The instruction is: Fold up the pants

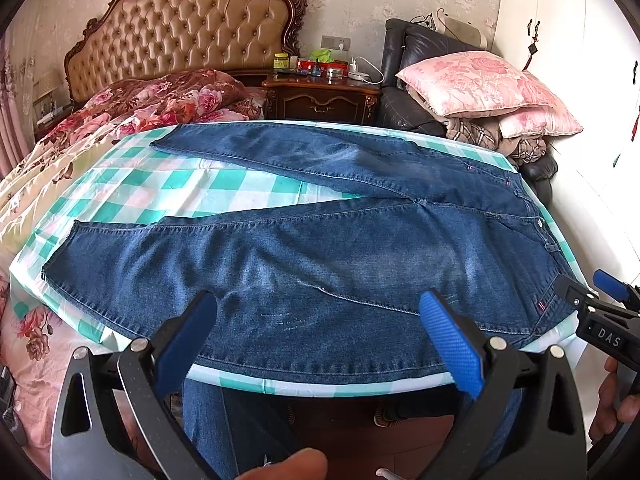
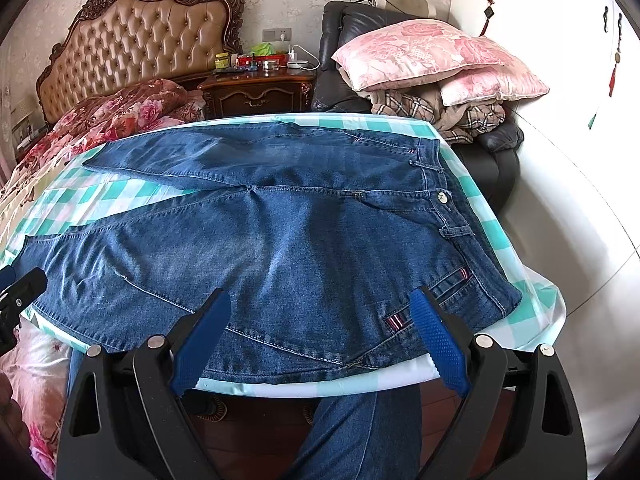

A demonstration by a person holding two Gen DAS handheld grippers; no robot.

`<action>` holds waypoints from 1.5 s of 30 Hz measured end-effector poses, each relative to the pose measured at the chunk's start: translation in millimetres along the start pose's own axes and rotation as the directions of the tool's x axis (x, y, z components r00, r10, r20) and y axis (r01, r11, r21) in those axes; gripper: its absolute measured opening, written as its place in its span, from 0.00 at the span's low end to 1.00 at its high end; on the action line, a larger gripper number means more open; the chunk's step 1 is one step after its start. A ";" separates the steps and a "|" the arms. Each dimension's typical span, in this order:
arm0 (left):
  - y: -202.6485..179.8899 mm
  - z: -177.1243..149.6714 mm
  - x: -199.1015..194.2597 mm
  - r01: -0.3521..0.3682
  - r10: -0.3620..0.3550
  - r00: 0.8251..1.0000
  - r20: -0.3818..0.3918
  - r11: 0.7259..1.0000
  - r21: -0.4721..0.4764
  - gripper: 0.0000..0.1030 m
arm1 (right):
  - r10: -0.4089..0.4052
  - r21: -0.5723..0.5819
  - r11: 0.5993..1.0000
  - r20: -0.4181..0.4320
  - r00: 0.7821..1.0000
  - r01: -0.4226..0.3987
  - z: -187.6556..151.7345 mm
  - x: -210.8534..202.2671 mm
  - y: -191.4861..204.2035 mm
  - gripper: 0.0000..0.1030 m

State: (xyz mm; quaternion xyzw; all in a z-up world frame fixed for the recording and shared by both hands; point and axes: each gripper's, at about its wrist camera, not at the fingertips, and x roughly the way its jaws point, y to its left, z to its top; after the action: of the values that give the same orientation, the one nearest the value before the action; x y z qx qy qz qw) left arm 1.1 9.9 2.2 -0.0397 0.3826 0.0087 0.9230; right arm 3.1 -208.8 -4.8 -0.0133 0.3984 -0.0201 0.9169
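Observation:
Blue jeans [image 1: 320,256] lie flat on a table with a green-and-white checked cloth [image 1: 168,188], legs spread apart to the left, waistband to the right. My left gripper [image 1: 316,304] hovers open over the near leg's lower edge, nothing between its blue pads. My right gripper [image 2: 322,300] is open above the hip and pocket area of the jeans [image 2: 304,240], near the front edge. The right gripper's tip [image 1: 608,300] shows at the right of the left wrist view; the left gripper's tip [image 2: 20,292] shows at the left of the right wrist view.
A bed with a floral quilt [image 1: 132,112] and tufted headboard [image 1: 180,28] stands to the left. Behind the table are a cluttered nightstand [image 1: 320,96] and a dark armchair with pink pillows [image 1: 480,84]. White wardrobe doors [image 1: 568,60] fill the right. A person's jeans-clad legs [image 2: 352,432] are below the table edge.

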 end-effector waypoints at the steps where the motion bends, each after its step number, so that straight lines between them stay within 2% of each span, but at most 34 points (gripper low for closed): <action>1: 0.0 -0.1 -0.1 0.000 0.000 1.000 0.000 1.000 0.000 0.99 | -0.001 -0.001 1.000 0.000 1.000 0.001 0.0 0.0 0.1 0.85; 36: -0.1 -0.7 1.4 0.004 -0.004 1.000 -0.002 1.000 -0.003 0.98 | 0.001 -0.004 1.000 -0.004 1.000 -0.001 -2.4 1.7 0.7 0.85; 39: -0.6 -1.4 3.1 0.009 -0.009 1.000 -0.009 1.000 -0.005 0.99 | 0.035 0.003 0.999 -0.024 0.999 -0.035 -2.1 9.0 -3.6 0.85; 40: 0.0 -1.6 4.7 0.012 -0.012 1.000 -0.015 1.000 -0.006 0.99 | 0.065 0.016 0.998 -0.037 0.997 -0.065 0.9 13.2 -8.3 0.85; 43: 9.1 -4.3 18.0 0.046 -0.047 0.999 -0.020 0.998 -0.033 0.99 | 0.228 0.172 0.962 -0.084 0.970 -0.211 34.3 43.4 -57.0 0.85; 44: 13.8 -4.4 22.8 0.061 -0.062 0.998 -0.021 0.997 -0.046 0.99 | 0.208 0.230 0.955 -0.074 0.975 -0.186 58.1 63.5 -89.7 0.85; 45: 19.1 -4.6 28.2 0.076 -0.077 0.997 -0.022 0.995 -0.061 0.99 | 0.168 0.238 0.960 -0.075 0.983 -0.146 71.5 72.2 -100.2 0.85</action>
State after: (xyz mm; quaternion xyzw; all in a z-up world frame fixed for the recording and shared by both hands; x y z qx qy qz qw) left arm 16.9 28.2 -22.2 -0.0821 0.3914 -0.0156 0.9164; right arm 102.0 -311.7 -4.7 0.1262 0.4359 0.0059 0.8911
